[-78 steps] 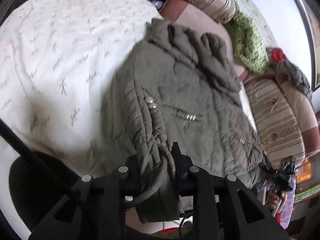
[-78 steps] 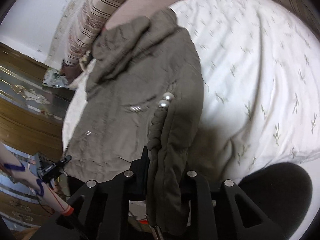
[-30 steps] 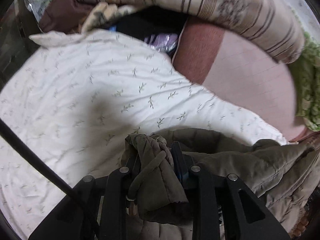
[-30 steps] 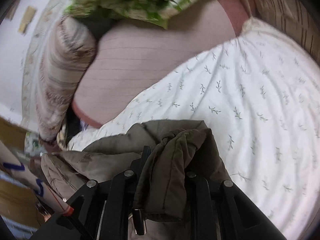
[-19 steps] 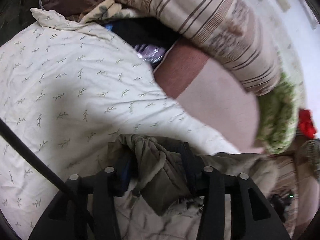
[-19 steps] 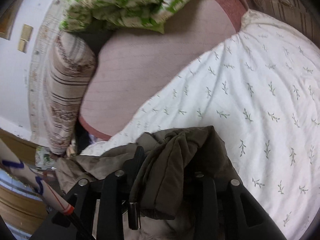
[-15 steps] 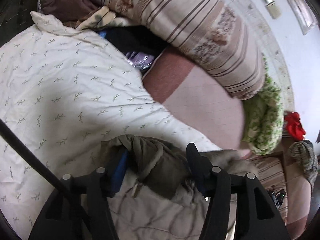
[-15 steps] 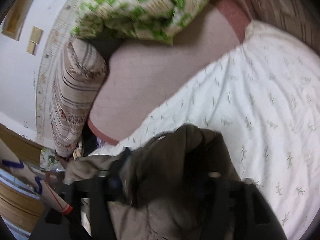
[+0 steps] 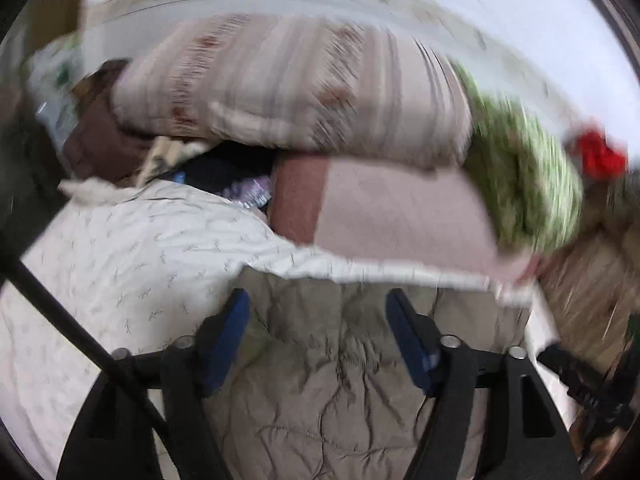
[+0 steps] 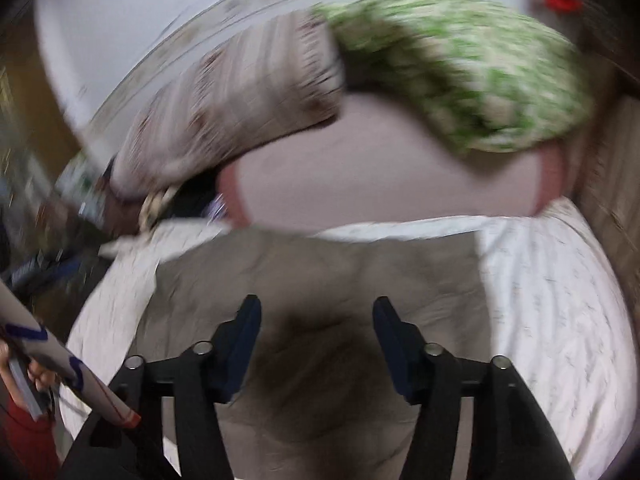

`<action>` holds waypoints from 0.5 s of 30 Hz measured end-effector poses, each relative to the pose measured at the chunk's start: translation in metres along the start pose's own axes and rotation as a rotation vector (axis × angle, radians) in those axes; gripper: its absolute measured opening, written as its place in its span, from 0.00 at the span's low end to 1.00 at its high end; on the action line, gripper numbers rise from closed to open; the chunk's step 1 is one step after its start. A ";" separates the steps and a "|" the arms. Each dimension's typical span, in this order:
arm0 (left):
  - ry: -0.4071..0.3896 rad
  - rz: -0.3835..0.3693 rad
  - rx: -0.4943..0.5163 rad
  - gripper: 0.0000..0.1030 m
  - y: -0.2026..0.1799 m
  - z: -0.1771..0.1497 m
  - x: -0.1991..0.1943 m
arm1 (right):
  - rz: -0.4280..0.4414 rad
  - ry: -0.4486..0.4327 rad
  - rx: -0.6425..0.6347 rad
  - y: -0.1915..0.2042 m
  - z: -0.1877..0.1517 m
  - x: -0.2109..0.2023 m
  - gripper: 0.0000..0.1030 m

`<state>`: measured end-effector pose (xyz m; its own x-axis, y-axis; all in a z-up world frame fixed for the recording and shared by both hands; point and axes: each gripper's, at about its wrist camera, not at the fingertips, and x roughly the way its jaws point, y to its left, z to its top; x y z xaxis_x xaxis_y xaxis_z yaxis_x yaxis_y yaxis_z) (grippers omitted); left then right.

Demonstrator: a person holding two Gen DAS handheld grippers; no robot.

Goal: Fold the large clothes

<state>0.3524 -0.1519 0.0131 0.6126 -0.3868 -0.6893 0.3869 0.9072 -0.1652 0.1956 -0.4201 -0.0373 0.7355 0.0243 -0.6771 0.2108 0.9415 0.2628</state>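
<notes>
The left gripper [image 9: 318, 316] is hovering with its two blue-padded fingers [image 9: 230, 328] spread wide apart, gripping nothing. Directly beneath and between them an olive quilted jacket [image 9: 340, 380] is lying flat, its far edge running straight across just beyond the fingertips. The jacket is resting on a white bedspread with a small leaf print [image 9: 120, 264], which is showing to the left of the garment and as a thin strip beyond it.

The right gripper [image 10: 316, 316] is likewise standing wide open, empty, above the same jacket [image 10: 320, 280]. A dark shadow is falling on the fabric between its fingers. The bedspread [image 10: 552, 300] is showing to the right of the garment.

Past the jacket's far edge a pinkish-beige cushion [image 9: 400, 220] with a darker reddish band is lying along the bed. On top of it a striped beige pillow [image 9: 300, 92] is sitting, with a green-and-white patterned pillow [image 10: 460, 68] beside it. Something red [image 9: 600, 156] is lying near the green pillow; it is too blurred to identify. Both views are smeared by motion blur.
</notes>
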 end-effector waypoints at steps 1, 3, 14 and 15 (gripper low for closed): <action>0.041 0.012 0.048 0.70 -0.012 -0.007 0.014 | 0.003 0.019 -0.017 0.007 -0.006 0.014 0.54; 0.115 0.028 0.109 0.70 -0.030 -0.025 0.048 | 0.002 0.052 -0.038 0.019 -0.010 0.039 0.54; 0.217 -0.002 0.046 0.78 -0.015 -0.050 0.177 | -0.077 0.130 0.033 -0.008 -0.002 0.164 0.59; 0.219 -0.010 0.033 0.79 -0.015 -0.049 0.184 | -0.064 0.129 0.051 -0.013 -0.001 0.173 0.60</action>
<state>0.4258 -0.2287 -0.1461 0.4455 -0.3469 -0.8253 0.4170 0.8962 -0.1516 0.3195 -0.4280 -0.1584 0.6311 0.0109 -0.7756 0.2896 0.9243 0.2486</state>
